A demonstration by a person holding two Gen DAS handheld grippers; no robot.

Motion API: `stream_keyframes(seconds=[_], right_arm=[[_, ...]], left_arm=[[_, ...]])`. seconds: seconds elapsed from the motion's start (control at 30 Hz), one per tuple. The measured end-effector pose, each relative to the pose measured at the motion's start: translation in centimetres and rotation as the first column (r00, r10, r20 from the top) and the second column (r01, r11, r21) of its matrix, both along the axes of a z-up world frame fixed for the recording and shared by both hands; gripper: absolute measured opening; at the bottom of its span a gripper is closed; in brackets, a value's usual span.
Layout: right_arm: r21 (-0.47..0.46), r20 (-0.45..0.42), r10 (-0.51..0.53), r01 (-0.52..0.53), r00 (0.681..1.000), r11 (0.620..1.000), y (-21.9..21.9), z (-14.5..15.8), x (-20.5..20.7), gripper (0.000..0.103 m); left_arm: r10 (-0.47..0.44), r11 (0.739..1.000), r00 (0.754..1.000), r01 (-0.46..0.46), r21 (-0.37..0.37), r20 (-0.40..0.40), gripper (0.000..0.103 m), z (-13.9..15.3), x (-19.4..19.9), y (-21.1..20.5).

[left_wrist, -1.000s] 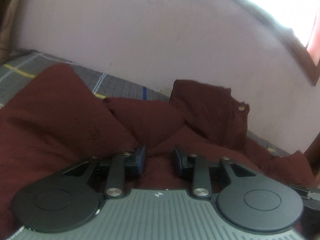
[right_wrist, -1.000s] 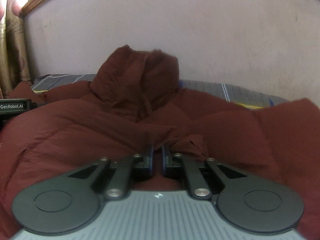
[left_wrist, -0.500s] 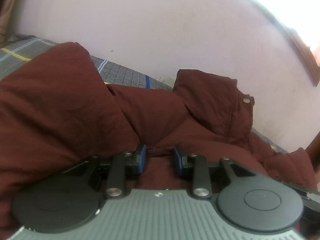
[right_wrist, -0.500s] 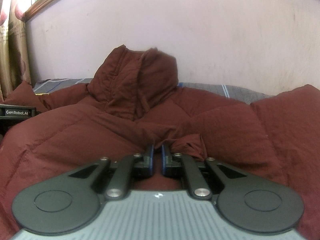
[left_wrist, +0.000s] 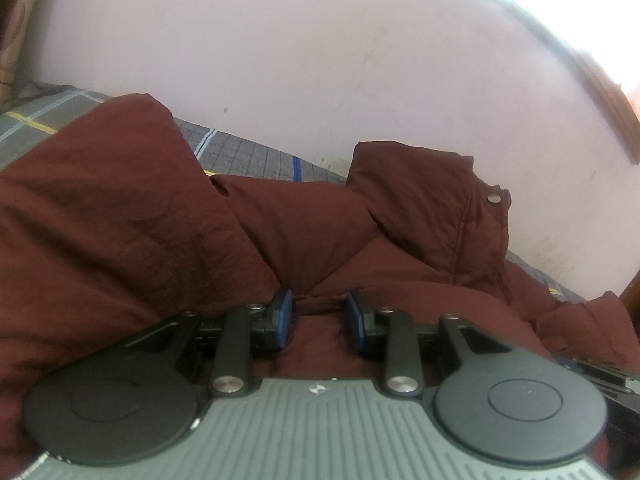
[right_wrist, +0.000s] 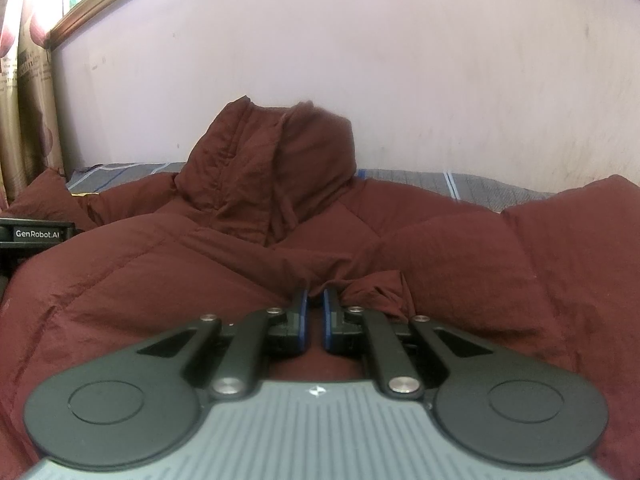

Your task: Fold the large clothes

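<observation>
A dark red puffy jacket [right_wrist: 400, 256] is spread across a bed covered by a grey checked sheet [left_wrist: 244, 152], with its hood [right_wrist: 272, 168] propped against the pale wall [right_wrist: 360, 60].

The right tool [right_wrist: 315, 314] is pinched nearly closed on a bunched fold of the jacket, a narrow gap being left between its blue pads. The left tool [left_wrist: 319, 316] is held partly open, with fabric lying between its fingers; whether that fabric is actually clamped cannot be told.

The step in hand is judged to be a 2-handed lift of the near edge so that it can be carried over toward the hood. It would be done best if the left tool were closed firmly before any pull, since padded fabric is slippery and thick. Both grips should be raised together and kept level, so that the fold line is kept straight.

Open room is limited ahead: the wall stands directly behind the hood, so the fold should be laid down short of it. A raised panel [left_wrist: 100, 200] stands at the left and another [right_wrist: 580, 248] at the right, and both could be dragged if the sweep is made too wide.
</observation>
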State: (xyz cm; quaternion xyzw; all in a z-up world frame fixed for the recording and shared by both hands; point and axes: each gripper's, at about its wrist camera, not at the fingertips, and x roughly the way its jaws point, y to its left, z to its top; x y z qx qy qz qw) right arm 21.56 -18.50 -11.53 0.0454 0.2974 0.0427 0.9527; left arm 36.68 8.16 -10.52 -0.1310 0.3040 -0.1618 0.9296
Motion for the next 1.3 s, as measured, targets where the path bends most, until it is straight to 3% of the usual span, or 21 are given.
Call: stream_keyframes(seconds=[0.5,0.57,0.67,0.77,0.83,0.9,1.0,1.03,1.1,1.2,1.3], right_arm=[[-0.004,0.008,-0.006,0.006,1.0,1.0,0.0,0.2,0.0,0.006],[-0.008,0.008,-0.006,0.006,1.0,1.0,0.1,0.2,0.0,0.006],[-0.007,0.008,-0.007,0.007,1.0,1.0,0.1,0.2,0.0,0.006],[-0.003,0.01,-0.007,0.007,1.0,1.0,0.2,0.3,-0.1,0.006],[-0.003,0.012,-0.007,0.007,1.0,1.0,0.1,0.3,-0.1,0.006],[-0.001,0.014,-0.007,0.007,1.0,1.0,0.1,0.3,-0.2,0.006],[0.002,0.016,-0.005,0.005,1.0,1.0,0.0,0.3,-0.2,0.006],[0.002,0.018,-0.003,0.003,1.0,1.0,0.0,0.4,-0.3,0.006],[0.005,0.02,0.001,-0.001,1.0,1.0,0.0,0.4,-0.3,0.006],[0.006,0.02,0.001,-0.001,1.0,1.0,0.0,0.4,-0.3,0.006],[0.014,0.024,-0.001,0.001,1.0,1.0,-0.1,0.7,-0.6,0.007]], left_arm=[[0.003,1.0,1.0,-0.003,0.025,0.013,0.036,0.4,-0.2,0.0],[-0.001,1.0,1.0,0.001,0.001,-0.027,0.036,1.2,0.3,0.7],[0.041,0.994,0.997,-0.047,-0.097,-0.07,0.044,3.2,1.1,3.2],[0.073,0.995,0.997,-0.071,0.069,-0.022,0.044,4.7,2.4,4.2],[0.053,0.994,0.996,-0.045,0.1,-0.071,0.041,3.8,3.8,5.0],[0.053,0.994,0.995,-0.044,0.104,-0.087,0.025,2.5,4.6,5.9],[0.086,0.996,0.991,-0.086,-0.001,-0.104,0.012,0.0,5.2,8.0],[0.081,0.993,0.99,-0.09,-0.076,-0.113,0.012,-0.8,5.4,8.8],[0.067,0.989,0.99,-0.083,-0.126,-0.124,0.012,-1.3,5.7,9.5],[0.081,0.993,0.992,-0.088,-0.074,-0.094,0.012,-1.0,5.5,8.6],[0.086,0.993,0.993,-0.092,-0.075,-0.086,0.012,-1.0,5.6,8.5]])
